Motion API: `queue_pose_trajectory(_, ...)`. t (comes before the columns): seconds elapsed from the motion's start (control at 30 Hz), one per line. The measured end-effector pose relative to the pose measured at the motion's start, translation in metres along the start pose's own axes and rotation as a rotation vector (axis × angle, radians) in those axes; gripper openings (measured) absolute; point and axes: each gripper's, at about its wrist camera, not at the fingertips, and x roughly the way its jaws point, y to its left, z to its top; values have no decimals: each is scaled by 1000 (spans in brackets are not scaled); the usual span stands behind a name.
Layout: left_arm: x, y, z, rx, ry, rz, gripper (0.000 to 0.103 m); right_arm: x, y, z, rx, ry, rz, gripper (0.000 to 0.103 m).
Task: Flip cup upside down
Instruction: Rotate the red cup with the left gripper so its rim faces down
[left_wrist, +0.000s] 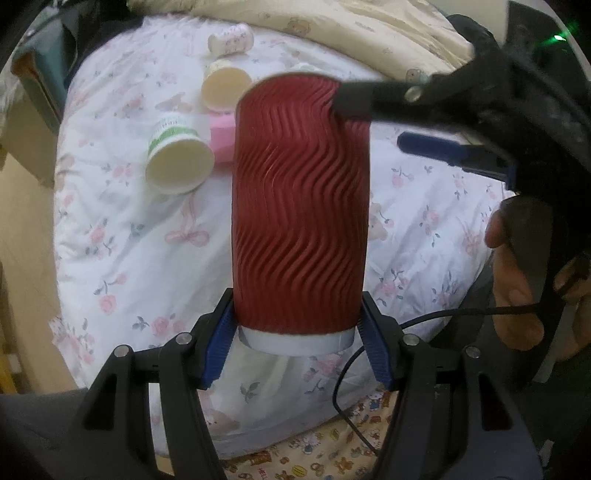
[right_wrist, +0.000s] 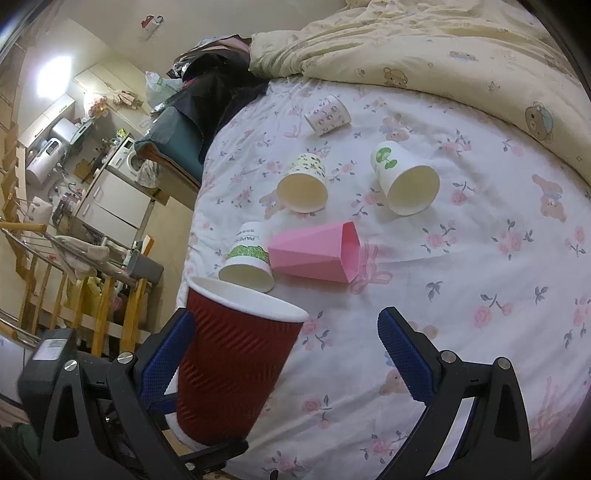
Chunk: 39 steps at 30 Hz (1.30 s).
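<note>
"PAPER" upside down on the green-banded paper cup (right_wrist: 246, 258)

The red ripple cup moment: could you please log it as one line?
left gripper: shut on red ripple cup near base | right gripper: open beside cup | flip: not done

floral sheet (right_wrist: 461, 314) | pink cup (right_wrist: 314, 254) on its side | cream quilt (right_wrist: 424, 44) | washing machine (right_wrist: 127, 157)

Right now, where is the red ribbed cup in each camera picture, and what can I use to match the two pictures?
Left wrist view: red ribbed cup fills the centre, its base between the left claw fingers.
Right wrist view: same cup at lower left, beside the right claw's left finger.
Shared landmark: the pink cup lying on the floral sheet.
</note>
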Motion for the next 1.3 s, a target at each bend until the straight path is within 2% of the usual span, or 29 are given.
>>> queue_pose_trajectory(0.23,-13,1,2,11,-72,34,59,12,-7,-2,19,42,-44,101)
queue_pose_trajectory(0.57,-28,18,14,-69,-135,35,58,29,-12,-11,28,125,-73,101)
queue_pose_trajectory(1.13,-40,21,19,-68,-176,61,57,39,-9,-20,0,205,-86,101)
queue_pose_trajectory(1.3,-42,30,25,-115,-167,19,58,41,-8,-23,-6,220,-83,101)
